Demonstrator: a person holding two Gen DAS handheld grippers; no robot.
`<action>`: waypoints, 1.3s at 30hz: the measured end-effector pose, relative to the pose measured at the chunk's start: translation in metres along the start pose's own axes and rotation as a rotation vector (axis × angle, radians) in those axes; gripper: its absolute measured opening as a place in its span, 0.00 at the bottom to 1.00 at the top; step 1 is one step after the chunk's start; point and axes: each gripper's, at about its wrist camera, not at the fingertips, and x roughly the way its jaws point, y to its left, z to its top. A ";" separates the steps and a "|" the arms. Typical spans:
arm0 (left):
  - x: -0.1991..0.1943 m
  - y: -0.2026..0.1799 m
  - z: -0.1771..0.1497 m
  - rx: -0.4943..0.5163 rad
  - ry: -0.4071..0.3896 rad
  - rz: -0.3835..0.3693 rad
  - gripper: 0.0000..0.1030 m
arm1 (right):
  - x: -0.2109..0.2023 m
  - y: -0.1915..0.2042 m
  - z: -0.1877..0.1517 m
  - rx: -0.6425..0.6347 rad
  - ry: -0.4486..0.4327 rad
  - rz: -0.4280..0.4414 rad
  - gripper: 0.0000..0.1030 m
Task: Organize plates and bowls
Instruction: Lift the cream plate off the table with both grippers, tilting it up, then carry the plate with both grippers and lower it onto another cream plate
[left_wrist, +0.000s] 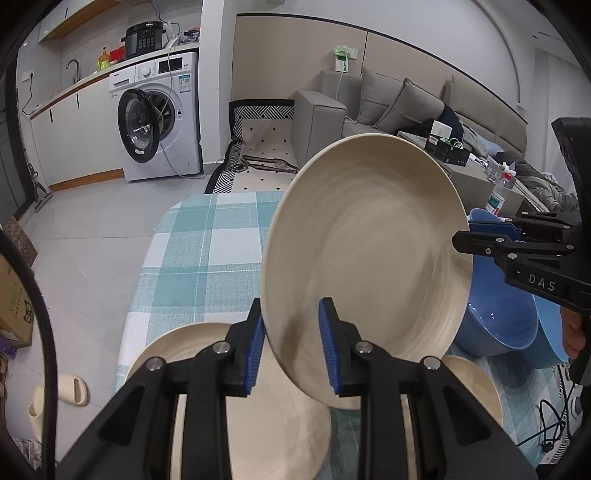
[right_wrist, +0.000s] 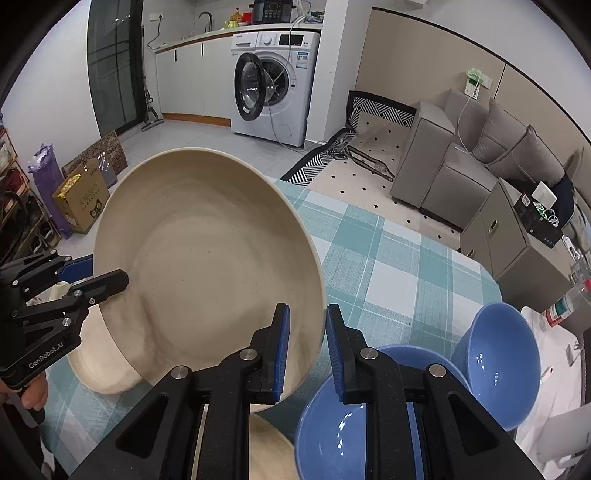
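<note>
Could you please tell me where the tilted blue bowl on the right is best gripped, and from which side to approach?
Probably by its upper rim, coming from above. The tilted blue bowl stands nearly on edge with its opening facing the right wrist camera, so that rim is free and the thin wall can be pinched inside and out. Its lower part sits behind the other blue bowl.
</note>
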 end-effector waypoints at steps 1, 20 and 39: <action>-0.004 -0.002 -0.002 0.002 -0.004 0.000 0.26 | -0.004 0.001 -0.002 0.002 -0.005 0.002 0.20; -0.052 -0.030 -0.039 0.039 -0.042 -0.008 0.26 | -0.073 0.007 -0.063 0.035 -0.082 0.016 0.20; -0.069 -0.044 -0.083 0.023 -0.042 -0.037 0.26 | -0.102 0.012 -0.128 0.112 -0.110 0.063 0.20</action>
